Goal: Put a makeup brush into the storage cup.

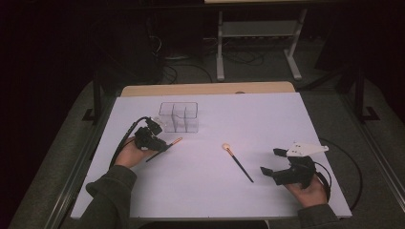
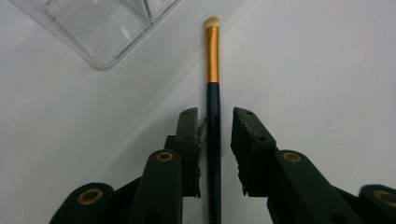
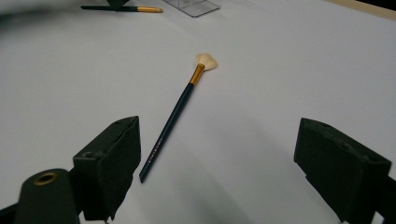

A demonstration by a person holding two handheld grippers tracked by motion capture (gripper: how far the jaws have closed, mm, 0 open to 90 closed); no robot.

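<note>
White worktop (image 1: 205, 191) carries a clear plastic compartment organiser (image 1: 179, 117). Right gripper (image 1: 276, 161), well right of organiser: fingers spread wide, nothing btwn. Left gripper (image 2: 215, 135), just left-front of organiser: fingers straddle slim black-handled, gold-ferruled brush (image 2: 213, 93), small gaps either side.

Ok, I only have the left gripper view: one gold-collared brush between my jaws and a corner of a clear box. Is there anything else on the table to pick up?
Observer: Yes, a second brush with a fan-shaped head lies alone on the table, between the two grippers.
Operator: Is the right gripper on it?
Observer: No. The right gripper sits apart from it, jaws wide open with nothing between them.
Operator: And the clear box, anything in it?
Observer: The clear organizer has several compartments, and from the high view I see no brush in any of them.
</note>
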